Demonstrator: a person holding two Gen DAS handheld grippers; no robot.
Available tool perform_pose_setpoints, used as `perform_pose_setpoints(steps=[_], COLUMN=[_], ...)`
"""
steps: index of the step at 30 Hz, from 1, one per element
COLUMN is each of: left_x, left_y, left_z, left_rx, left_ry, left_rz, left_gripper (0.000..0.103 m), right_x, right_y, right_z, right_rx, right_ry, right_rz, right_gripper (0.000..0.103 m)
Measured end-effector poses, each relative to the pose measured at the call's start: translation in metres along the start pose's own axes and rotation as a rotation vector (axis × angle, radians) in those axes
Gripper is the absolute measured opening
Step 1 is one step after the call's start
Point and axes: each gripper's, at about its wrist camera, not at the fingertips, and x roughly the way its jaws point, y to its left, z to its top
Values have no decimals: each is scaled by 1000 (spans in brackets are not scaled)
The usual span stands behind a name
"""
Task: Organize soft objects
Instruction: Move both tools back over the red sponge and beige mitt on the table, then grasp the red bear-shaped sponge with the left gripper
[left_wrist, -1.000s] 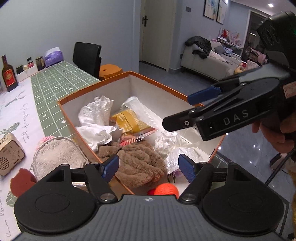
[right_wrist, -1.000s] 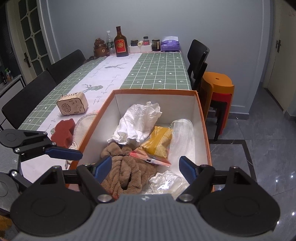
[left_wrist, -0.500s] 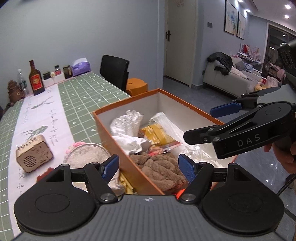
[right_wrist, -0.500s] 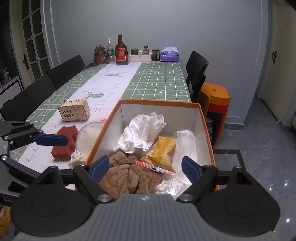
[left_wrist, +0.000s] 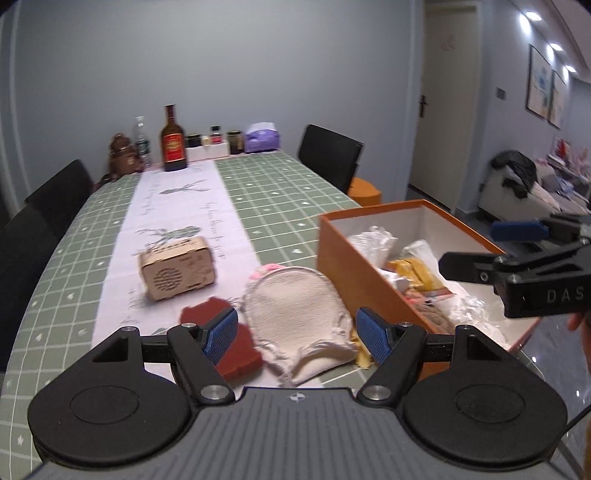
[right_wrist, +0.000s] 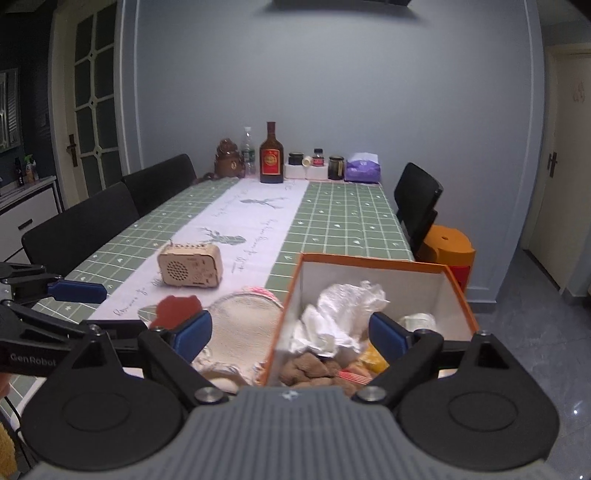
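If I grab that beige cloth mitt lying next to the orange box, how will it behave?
The beige cloth mitt will probably go floppy and sag: it lies flat and limp on the tablecloth, its near edge crumpled. It looks thin, so likely light. Its coarse weave suggests it won't slip, but one layer alone might lift.

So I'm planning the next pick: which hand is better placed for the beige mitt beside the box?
Left. The left gripper faces the beige mitt squarely, open and empty; the right gripper straddles the orange box wall.

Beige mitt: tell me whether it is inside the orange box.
No, the beige mitt lies on the tablecloth beside the orange box, outside its wall.
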Motion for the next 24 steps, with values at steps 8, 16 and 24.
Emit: perform_pose_setpoints(steps=[8, 16, 24], left_x=[-3, 32, 66], left_y=[34, 59, 67], left_z=[-28, -54, -55], left_rx=[-88, -156, -169], left_ry=[-37, 13, 26], left_rz=[179, 209, 180], left_gripper=[88, 88, 88], right_x=[9, 32, 67], right_y=[48, 79, 86], right_z=[-17, -36, -46], right_rx=[-12, -22, 7], right_ry=[-77, -46, -5], right_rz=[35, -2, 23], right_gripper=[96, 96, 96])
